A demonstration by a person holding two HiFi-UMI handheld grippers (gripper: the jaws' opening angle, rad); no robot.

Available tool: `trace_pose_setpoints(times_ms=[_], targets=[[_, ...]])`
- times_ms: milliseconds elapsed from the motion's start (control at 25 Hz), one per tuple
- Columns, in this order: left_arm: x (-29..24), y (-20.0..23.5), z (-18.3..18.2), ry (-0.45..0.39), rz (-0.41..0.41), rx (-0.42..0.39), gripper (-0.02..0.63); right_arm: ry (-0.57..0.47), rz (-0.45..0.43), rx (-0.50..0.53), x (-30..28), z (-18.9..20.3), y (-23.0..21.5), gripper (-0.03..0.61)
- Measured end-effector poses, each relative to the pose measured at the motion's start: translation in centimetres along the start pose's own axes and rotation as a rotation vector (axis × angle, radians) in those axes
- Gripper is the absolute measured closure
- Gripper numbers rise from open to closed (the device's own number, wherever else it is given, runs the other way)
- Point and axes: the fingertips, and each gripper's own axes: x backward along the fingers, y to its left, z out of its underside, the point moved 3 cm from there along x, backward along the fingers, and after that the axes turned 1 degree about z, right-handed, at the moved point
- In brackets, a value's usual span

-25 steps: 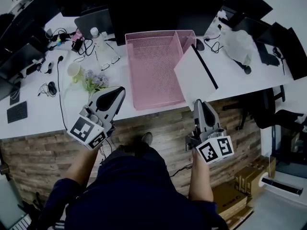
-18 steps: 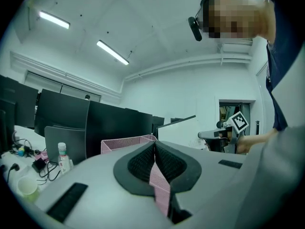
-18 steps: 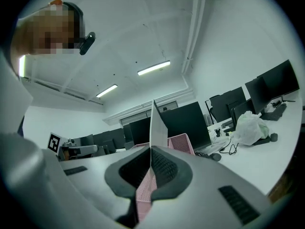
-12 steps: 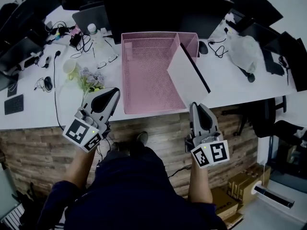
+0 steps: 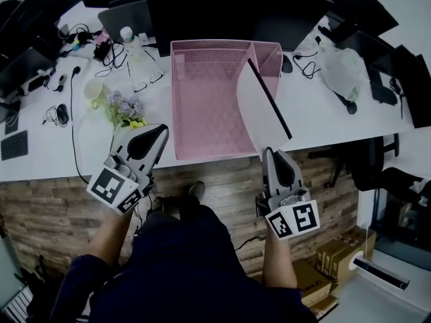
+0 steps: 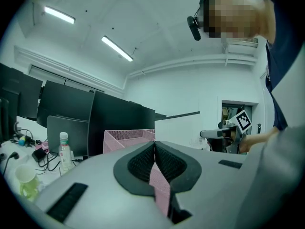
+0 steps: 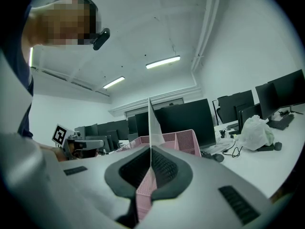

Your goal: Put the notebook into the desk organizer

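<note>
White desk [image 5: 316, 106], pink organizer [image 5: 202, 99]: right gripper's [image 5: 271, 152] jaws clench notebook [image 5: 259, 110]; left gripper's [image 5: 163, 129] jaws closed, empty. We'd lower it edge-first inside walls.

Grey left tongs [image 5: 161, 129] and right tongs [image 5: 270, 151], black-white marker cubes [image 5: 120, 184], navy top [image 5: 188, 261]

- Head view: bright, even overhead light; the white desk [image 5: 316, 106] nearly washes out at 3 o'clock; the monitors [image 5: 229, 5] at 12 o'clock sink to near-black; shadows are soft and short; the desk's edge bows toward the corners.
- Left gripper view: ceiling strip lights [image 6: 116, 48] glare at 10 o'clock; a dark vignette rings the round frame; the left gripper [image 6: 154, 147] at 6 o'clock is soft, too near the lens.
- Right gripper view: strip lights [image 7: 163, 62] glow at 12 o'clock; a cool green cast; the right gripper [image 7: 151, 151] is blurred at 6 o'clock; the rim is black.
</note>
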Motion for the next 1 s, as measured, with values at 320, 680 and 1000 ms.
trace_pose_setpoints(times_ms=[320, 680, 1000], targets=[[2.1, 0.8, 1.3, 0.002, -0.022, 0.027, 0.586, 0.032, -0.018, 0.012, -0.4, 1.6, 2.2, 0.569], [4.3, 1.5, 2.8, 0.011, -0.054, 0.054, 0.586, 0.079, -0.066, 0.047, -1.6, 3.3, 4.3, 0.557], [5.8, 1.6, 4.0, 0.01, -0.081, 0.08, 0.586, 0.14, -0.106, 0.116, -2.4, 4.6, 6.1, 0.534]])
